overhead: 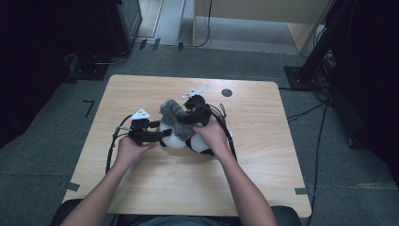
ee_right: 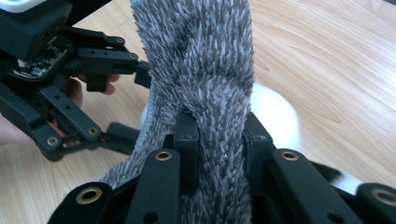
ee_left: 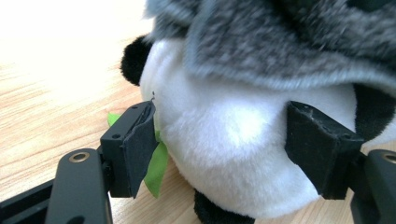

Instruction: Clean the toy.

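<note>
Grey furry cloth (ee_right: 205, 70) — upright over panda (ee_left: 233, 140)

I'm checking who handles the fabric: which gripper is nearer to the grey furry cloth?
Right. The right gripper is clamped on the grey furry cloth. The left gripper sits lower, its pads against the panda plush, under the cloth's edge.

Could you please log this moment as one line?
left gripper: jaws around plush panda | right gripper: clamps grey furry cloth over panda | surface: wooden table

Wooden table (overhead: 141, 188) — plush panda (overhead: 175, 140)
</note>
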Motion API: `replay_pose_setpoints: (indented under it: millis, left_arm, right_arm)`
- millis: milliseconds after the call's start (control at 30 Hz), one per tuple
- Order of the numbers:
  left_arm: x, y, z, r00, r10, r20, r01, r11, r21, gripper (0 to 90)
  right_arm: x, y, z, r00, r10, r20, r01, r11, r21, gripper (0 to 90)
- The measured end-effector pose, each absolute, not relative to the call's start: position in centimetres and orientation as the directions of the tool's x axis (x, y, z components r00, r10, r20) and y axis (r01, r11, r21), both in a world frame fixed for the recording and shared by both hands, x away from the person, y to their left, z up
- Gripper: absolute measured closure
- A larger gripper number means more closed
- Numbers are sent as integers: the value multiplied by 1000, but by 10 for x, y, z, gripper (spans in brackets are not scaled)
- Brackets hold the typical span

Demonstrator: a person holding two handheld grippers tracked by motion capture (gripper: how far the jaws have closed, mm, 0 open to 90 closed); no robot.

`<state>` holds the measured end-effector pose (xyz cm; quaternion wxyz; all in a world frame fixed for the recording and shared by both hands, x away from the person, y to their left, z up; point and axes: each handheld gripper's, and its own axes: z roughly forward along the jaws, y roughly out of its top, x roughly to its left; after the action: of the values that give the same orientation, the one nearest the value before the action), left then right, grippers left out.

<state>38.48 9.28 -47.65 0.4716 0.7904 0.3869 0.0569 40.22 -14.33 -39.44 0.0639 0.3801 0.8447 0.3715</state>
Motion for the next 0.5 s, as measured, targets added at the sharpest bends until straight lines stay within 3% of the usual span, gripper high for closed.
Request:
replay_pose_setpoints:
  millis: [300, 500]
  left_arm:
    - [383, 90, -477, 696, 678, -238, 541, -276, 795, 266]
    - [386, 91, -479, 688, 665, -291, 565, -240, 789, 269]
  right_arm:
    - [393, -180, -386, -676, 715, 179, 597, 390, 701, 746]
    - [387, -203, -382, -651, 735, 190, 607, 353, 712, 743]
